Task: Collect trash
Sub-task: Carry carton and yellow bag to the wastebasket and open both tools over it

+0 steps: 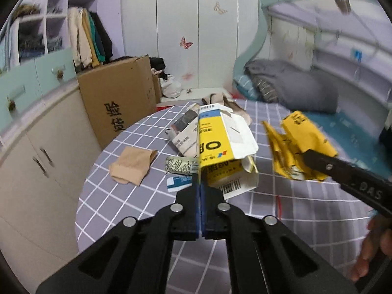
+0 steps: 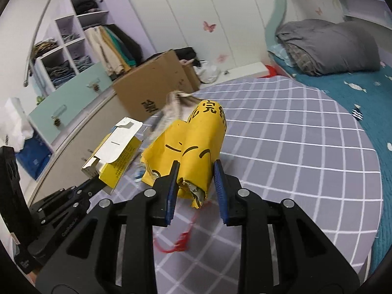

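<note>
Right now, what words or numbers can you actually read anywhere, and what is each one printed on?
"验货": brown cardboard box.
"OR": flattened yellow and white carton in the left tongs; its small print and barcode digits are unreadable.
"完": crumpled yellow wrapper in the right tongs; neighbouring characters are cut off.
"DAS": right tongs' arm.
Newspaper scraps: too small.

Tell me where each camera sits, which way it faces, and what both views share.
Left wrist: behind the left gripper, facing wardrobe; fingers pinch a yellow-white carton; a bare hand shows.
Right wrist: behind the right gripper, same heading; holds crumpled yellow paper.
Shared: carton, paper, brown cardboard box, grey checked tablecloth.
</note>
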`<state>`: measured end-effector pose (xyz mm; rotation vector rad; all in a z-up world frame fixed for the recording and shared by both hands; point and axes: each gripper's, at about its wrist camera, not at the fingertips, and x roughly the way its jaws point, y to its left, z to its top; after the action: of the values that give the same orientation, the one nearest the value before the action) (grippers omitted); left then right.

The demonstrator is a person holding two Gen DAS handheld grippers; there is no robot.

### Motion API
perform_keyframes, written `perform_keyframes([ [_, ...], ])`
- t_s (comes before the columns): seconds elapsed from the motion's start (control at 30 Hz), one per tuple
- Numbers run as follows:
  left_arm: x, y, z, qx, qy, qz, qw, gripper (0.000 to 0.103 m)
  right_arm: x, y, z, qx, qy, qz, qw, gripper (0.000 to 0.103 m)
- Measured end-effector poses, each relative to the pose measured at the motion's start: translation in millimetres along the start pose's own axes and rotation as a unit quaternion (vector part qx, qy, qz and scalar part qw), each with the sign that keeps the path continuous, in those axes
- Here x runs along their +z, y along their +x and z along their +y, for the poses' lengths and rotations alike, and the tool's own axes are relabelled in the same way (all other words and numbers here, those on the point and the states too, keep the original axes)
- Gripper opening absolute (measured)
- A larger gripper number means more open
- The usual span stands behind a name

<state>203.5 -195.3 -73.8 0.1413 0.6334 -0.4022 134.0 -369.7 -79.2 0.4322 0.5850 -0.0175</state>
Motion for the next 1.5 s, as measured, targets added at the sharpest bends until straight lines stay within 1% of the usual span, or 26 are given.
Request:
perform_keyframes([
  [0.13, -7.5, -27.1, 32.2, -0.040, -0.042, -0.017, 0.9982, 0.001, -2.1, -6.4, 29.4, 0.016, -0.020, 0.000, 1.000, 0.027],
  [0.27, -18.2, -48.3, 64.2, -0.048, -0.071, -0.028, 0.9959, 0.001, -6.1, -7.3, 71.3, 0.039, -0.048, 0.004, 0.998, 0.028],
  [0.47, -42.9, -75.3, 128.3, -0.020, -0.118, -0.038, 0.9921, 0.001, -23.5, 10.0, 142.7, 0.083, -0.096, 0.031, 0.991, 0.028],
  [0.6, -69.6, -87.9, 183.1, 0.014, -0.158, -0.032, 0.9869, 0.001, -45.2, 29.2, 195.6, 0.113, -0.131, 0.057, 0.983, 0.028],
  [0.63, -74.5, -90.4, 191.9, 0.021, -0.165, -0.029, 0.9857, 0.001, -51.2, 34.4, 207.3, 0.121, -0.140, 0.064, 0.981, 0.028],
  [0.7, -92.5, -94.1, 224.8, 0.043, -0.190, -0.020, 0.9806, 0.001, -65.6, 48.4, 235.6, 0.136, -0.157, 0.079, 0.975, 0.028],
  [0.8, -114.2, -97.5, 259.4, 0.069, -0.215, -0.008, 0.9742, 0.001, -88.0, 72.2, 275.0, 0.158, -0.178, 0.103, 0.966, 0.028],
  [0.9, -141.8, -102.1, 299.7, 0.095, -0.244, 0.005, 0.9652, 0.001, -114.1, 96.7, 309.3, 0.174, -0.198, 0.132, 0.956, 0.028],
  [1.03, -181.4, -105.0, 349.5, 0.124, -0.292, 0.024, 0.9481, 0.001, -149.9, 130.3, 349.2, 0.189, -0.225, 0.167, 0.941, 0.028],
  [1.17, -210.9, -101.4, 384.0, 0.157, -0.315, 0.045, 0.9350, 0.001, -180.9, 160.8, 381.2, 0.199, -0.250, 0.193, 0.928, 0.029],
  [1.2, -216.8, -100.7, 390.8, 0.166, -0.318, 0.049, 0.9322, 0.001, -187.7, 168.7, 388.1, 0.203, -0.254, 0.199, 0.924, 0.032],
  [1.23, -224.9, -99.5, 400.0, 0.177, -0.323, 0.055, 0.9280, 0.001, -195.6, 177.6, 395.1, 0.207, -0.256, 0.206, 0.921, 0.046],
  [1.27, -230.1, -98.8, 406.8, 0.182, -0.329, 0.060, 0.9248, 0.001, -203.3, 187.0, 400.9, 0.212, -0.256, 0.212, 0.919, 0.056],
  [1.3, -235.7, -97.9, 414.2, 0.187, -0.334, 0.064, 0.9216, 0.001, -211.5, 197.2, 406.3, 0.209, -0.258, 0.218, 0.918, 0.056],
  [1.37, -248.9, -95.4, 429.7, 0.207, -0.342, 0.077, 0.9133, 0.001, -224.4, 213.4, 412.1, 0.195, -0.262, 0.233, 0.916, 0.060],
  [1.43, -259.7, -92.6, 441.5, 0.210, -0.353, 0.088, 0.9076, 0.001, -235.5, 225.7, 412.7, 0.182, -0.258, 0.252, 0.915, 0.060],
  [1.5, -267.6, -89.5, 449.2, 0.210, -0.360, 0.095, 0.9041, 0.001, -242.0, 229.1, 410.9, 0.182, -0.259, 0.259, 0.913, 0.061],
])
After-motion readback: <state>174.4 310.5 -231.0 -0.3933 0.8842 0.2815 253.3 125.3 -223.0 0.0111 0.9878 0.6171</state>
